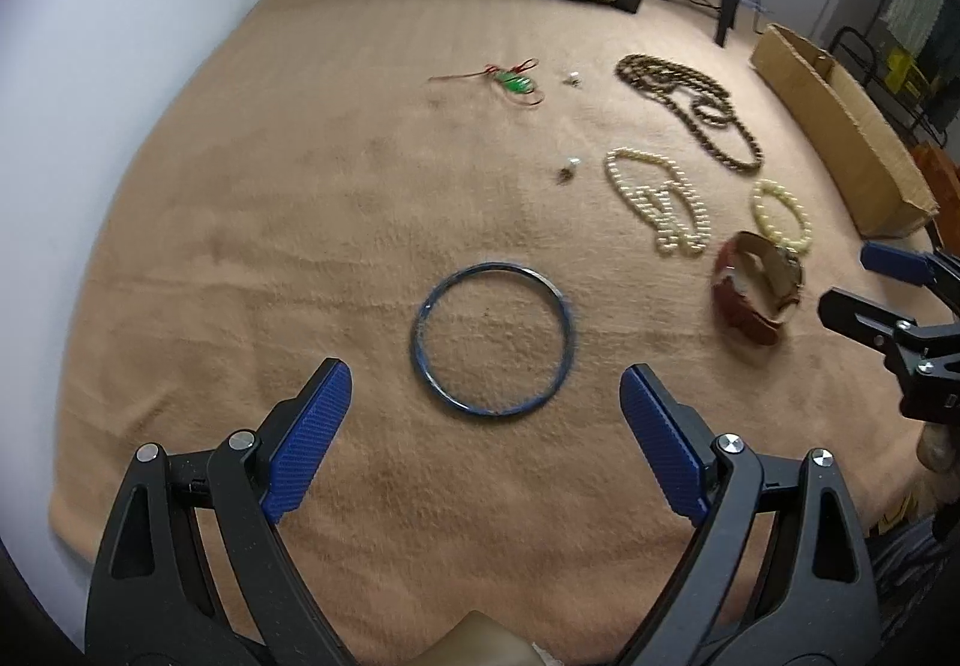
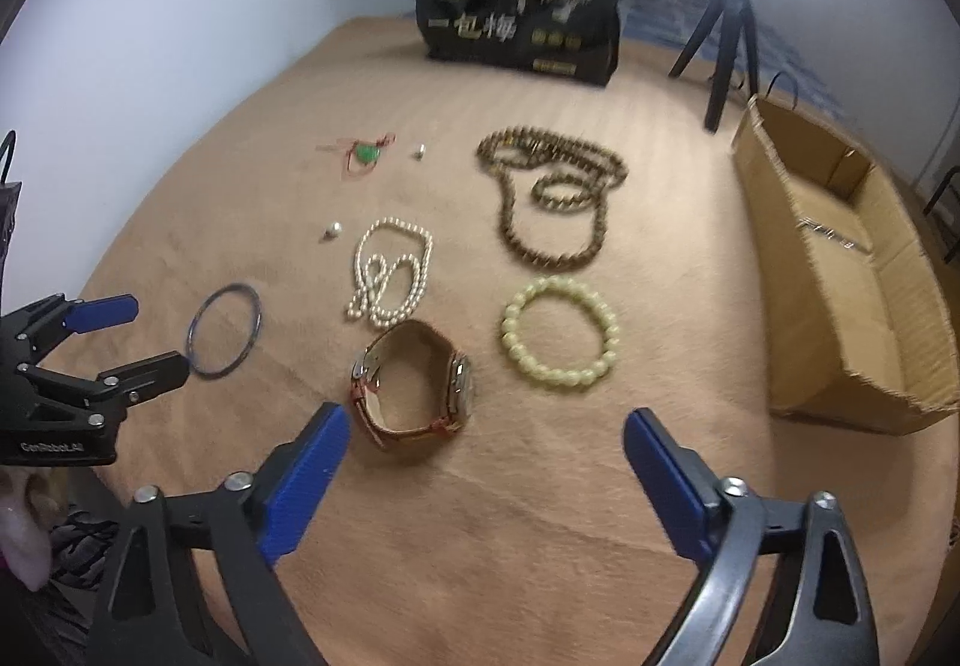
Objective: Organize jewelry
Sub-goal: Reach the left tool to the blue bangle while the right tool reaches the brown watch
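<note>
Nothing sorted yet: all jewelry lying left of the cardboard box [image 2: 840,270]; left gripper [image 1: 486,396] and right gripper [image 2: 486,438] are hovering wide open, empty.

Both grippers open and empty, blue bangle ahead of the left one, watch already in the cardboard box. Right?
Not the watch: the right wrist view shows it lying on the blanket, outside the cardboard box. The rest holds: left gripper and right gripper open and empty, blue bangle ahead.
</note>
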The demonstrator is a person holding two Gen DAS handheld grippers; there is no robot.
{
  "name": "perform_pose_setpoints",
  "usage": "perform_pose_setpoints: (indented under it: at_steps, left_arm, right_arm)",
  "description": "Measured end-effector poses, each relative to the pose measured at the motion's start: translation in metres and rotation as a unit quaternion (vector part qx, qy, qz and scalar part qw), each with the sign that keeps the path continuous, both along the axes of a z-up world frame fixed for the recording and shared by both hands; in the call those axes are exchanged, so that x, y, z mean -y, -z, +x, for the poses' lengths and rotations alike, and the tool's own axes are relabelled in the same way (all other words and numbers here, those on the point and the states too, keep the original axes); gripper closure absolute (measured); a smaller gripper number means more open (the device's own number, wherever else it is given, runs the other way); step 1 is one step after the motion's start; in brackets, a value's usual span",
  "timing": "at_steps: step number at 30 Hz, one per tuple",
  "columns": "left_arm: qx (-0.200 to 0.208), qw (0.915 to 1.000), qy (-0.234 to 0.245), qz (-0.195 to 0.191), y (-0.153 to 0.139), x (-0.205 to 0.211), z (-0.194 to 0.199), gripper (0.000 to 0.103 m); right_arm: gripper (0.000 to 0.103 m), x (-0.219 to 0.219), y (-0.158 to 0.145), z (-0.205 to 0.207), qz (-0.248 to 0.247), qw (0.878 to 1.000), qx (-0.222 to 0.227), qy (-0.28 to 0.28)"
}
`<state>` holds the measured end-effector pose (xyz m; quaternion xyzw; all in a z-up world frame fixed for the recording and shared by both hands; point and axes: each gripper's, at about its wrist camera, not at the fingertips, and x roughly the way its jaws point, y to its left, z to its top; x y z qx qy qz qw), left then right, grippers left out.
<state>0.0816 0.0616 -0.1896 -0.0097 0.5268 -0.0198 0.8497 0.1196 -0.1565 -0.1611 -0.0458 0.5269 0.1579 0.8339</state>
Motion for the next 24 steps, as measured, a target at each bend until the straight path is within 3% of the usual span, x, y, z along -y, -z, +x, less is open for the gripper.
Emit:
perform_pose_setpoints:
  at_steps: [9, 18, 24]
  left_arm:
    - [-0.016, 0.9993, -0.018, -0.030, 0.022, -0.004, 0.009, 0.010]
    - [-0.012, 0.9993, -0.031, 0.017, 0.035, 0.003, 0.022, 0.010]
    - [-0.013, 0.9991, -0.040, 0.009, 0.039, -0.003, 0.028, 0.006]
  right_arm:
    - [0.018, 0.005, 0.012, 0.011, 0.023, 0.999, -0.032, 0.022]
    - [0.022, -0.004, 0.017, 0.013, 0.027, 0.999, -0.042, 0.006]
    - [0.027, -0.006, 0.022, 0.018, 0.032, 0.998, -0.055, 0.008]
